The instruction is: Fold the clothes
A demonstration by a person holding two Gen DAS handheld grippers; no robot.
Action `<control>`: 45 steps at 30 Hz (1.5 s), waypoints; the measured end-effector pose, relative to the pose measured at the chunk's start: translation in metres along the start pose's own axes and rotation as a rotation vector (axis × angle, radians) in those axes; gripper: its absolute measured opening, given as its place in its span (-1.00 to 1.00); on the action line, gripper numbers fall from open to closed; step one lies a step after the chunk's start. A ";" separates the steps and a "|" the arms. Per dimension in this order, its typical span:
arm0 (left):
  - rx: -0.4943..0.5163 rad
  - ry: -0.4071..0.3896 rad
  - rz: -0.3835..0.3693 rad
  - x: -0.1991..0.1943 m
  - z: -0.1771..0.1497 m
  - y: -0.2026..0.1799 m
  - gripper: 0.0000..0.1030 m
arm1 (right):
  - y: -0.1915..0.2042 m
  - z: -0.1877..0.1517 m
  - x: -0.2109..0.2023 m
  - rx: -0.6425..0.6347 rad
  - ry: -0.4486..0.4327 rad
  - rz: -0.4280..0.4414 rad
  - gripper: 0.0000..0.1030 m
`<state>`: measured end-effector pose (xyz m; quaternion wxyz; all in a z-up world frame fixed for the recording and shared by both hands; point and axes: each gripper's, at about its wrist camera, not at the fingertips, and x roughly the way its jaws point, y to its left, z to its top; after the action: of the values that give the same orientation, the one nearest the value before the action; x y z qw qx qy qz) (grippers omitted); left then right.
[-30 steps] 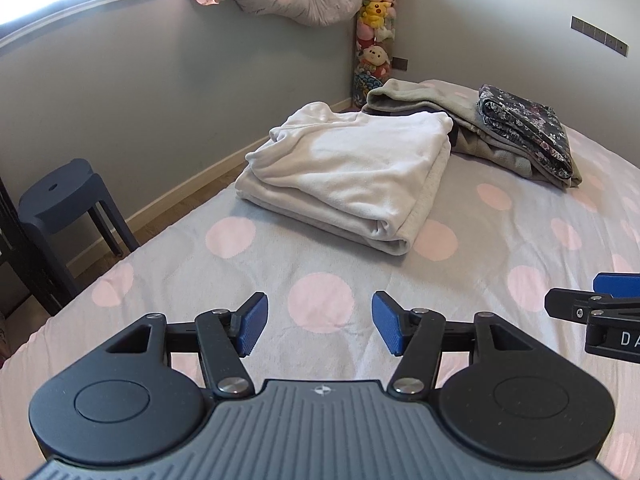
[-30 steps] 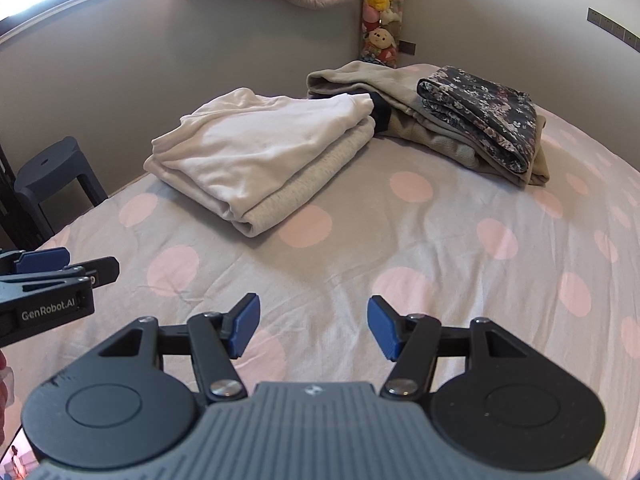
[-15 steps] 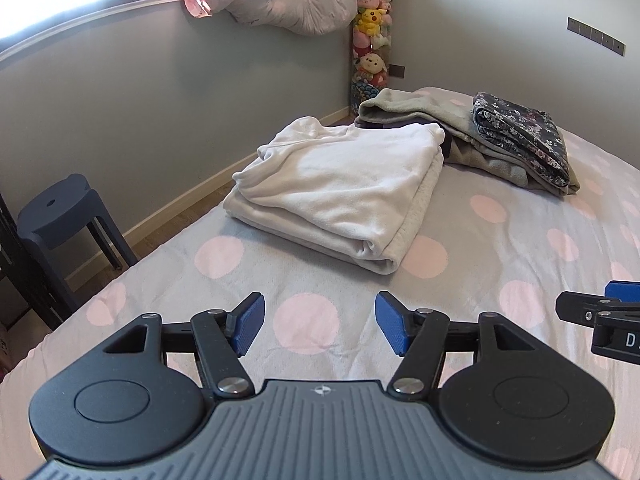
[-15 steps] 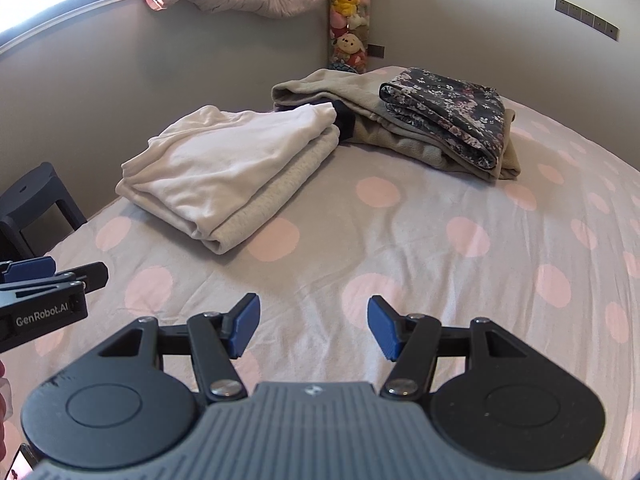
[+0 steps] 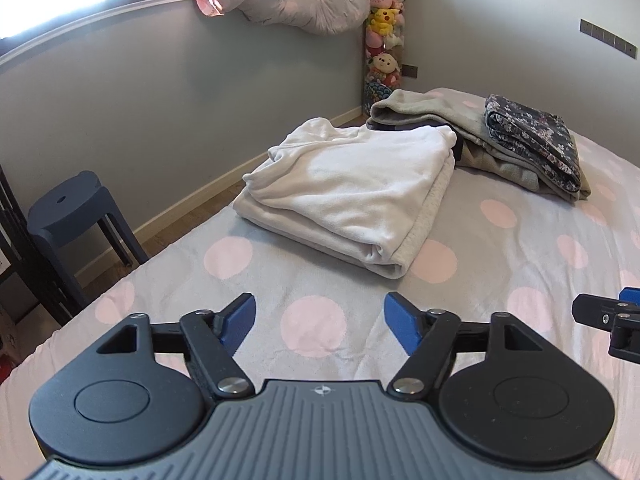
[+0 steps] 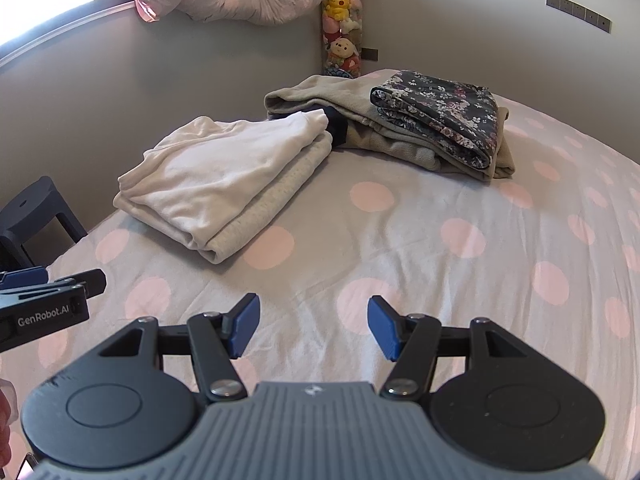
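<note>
In your left wrist view, your left claw [image 5: 319, 322] hangs over the bed [image 5: 500, 264] with its blue pads spread wide and nothing between them. Ahead of it the folded white garment [image 5: 352, 188] lies flat on the polka-dot sheet, near the bed's left edge. Just behind it sits a beige garment [image 5: 440, 120] with a dark floral piece [image 5: 532, 140] stacked on top; the white fold's far corner touches that pile. Your right claw [image 5: 608, 320] pokes in at the right margin, too little of it showing here to judge its opening. A dark blue stool [image 5: 72, 208] stands on the floor to the left.

In your right wrist view, your right claw [image 6: 314, 326] is also spread wide and holds nothing, low over the sheet. The white garment [image 6: 224, 176] lies ahead to the left, the beige [image 6: 328, 96] and floral [image 6: 440, 112] pile ahead to the right. Your left claw [image 6: 52, 280] shows at the left edge.
</note>
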<state>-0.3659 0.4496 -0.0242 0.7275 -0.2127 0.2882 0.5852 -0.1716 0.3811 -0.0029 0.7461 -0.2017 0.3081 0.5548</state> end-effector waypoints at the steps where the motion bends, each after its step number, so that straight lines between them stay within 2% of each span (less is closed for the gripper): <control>1: -0.005 0.000 -0.002 0.000 0.001 0.000 0.38 | -0.001 0.000 -0.001 0.003 -0.002 -0.003 0.22; 5: -0.020 0.012 0.005 0.001 0.004 0.000 0.38 | -0.002 0.001 -0.003 0.012 -0.008 -0.009 0.22; 9: 0.016 0.001 0.050 -0.002 0.005 -0.007 0.38 | -0.002 0.002 -0.005 0.017 -0.015 -0.016 0.22; 25: 0.040 0.019 0.029 -0.003 0.008 -0.017 0.38 | -0.002 0.008 -0.016 0.035 -0.058 -0.018 0.22; 45: 0.040 0.029 -0.002 -0.001 0.006 -0.018 0.38 | 0.006 0.006 -0.014 0.010 -0.044 -0.003 0.22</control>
<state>-0.3476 0.4487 -0.0195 0.7281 -0.2067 0.3101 0.5754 -0.1788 0.3771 0.0117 0.7546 -0.1860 0.2940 0.5564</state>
